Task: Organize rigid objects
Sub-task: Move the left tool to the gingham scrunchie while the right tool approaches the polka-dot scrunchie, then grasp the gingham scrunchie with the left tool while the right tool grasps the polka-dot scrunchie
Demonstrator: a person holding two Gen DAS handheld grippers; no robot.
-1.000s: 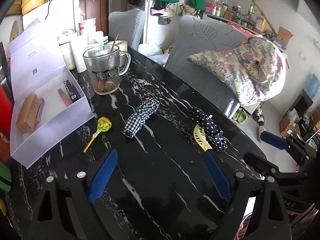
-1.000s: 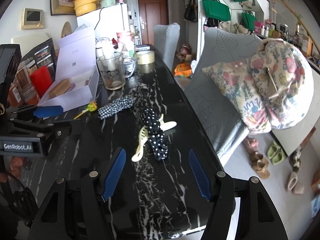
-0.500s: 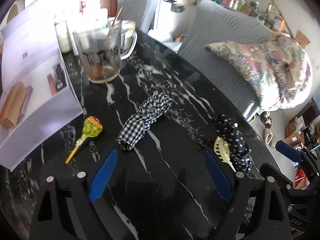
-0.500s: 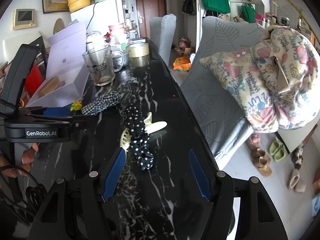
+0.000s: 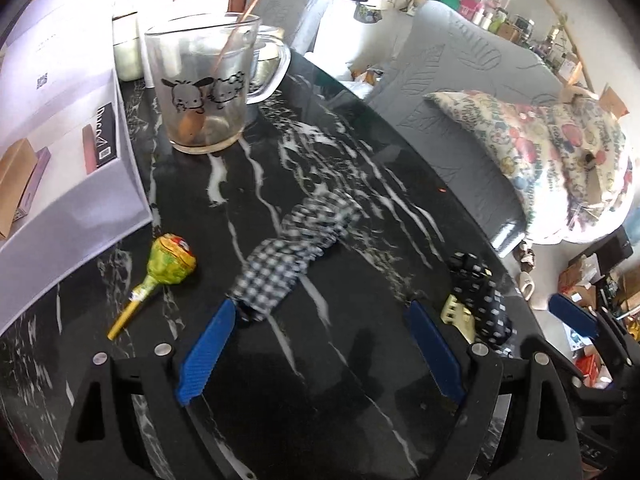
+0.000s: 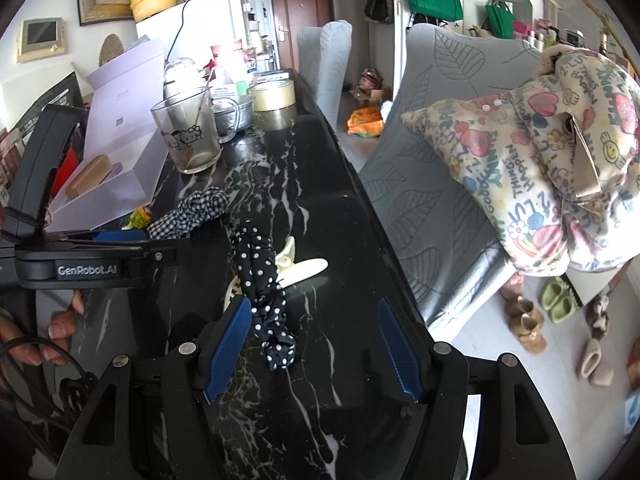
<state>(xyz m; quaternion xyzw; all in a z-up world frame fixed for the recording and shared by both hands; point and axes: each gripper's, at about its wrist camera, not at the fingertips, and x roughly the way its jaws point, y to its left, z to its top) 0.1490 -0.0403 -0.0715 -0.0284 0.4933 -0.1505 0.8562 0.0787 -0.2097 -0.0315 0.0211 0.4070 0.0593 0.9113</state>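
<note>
Left gripper: now lower and nearer the checked scrunchie, jaws wide, nothing held.
Right gripper: jaws apart, empty, closer to the dotted scrunchie lying over the cream hair clip.
Lollipop: near the white box, left.
Meaning: both approaching; nothing picked yet.

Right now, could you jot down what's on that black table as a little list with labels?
surface: black marble table
drinkware: glass mug with a stick in it
sweet: lollipop, lying flat
hair items: checked scrunchie; polka-dot scrunchie over a cream hair clip
container: open white box
left claw: open, empty
right claw: open, empty
</note>
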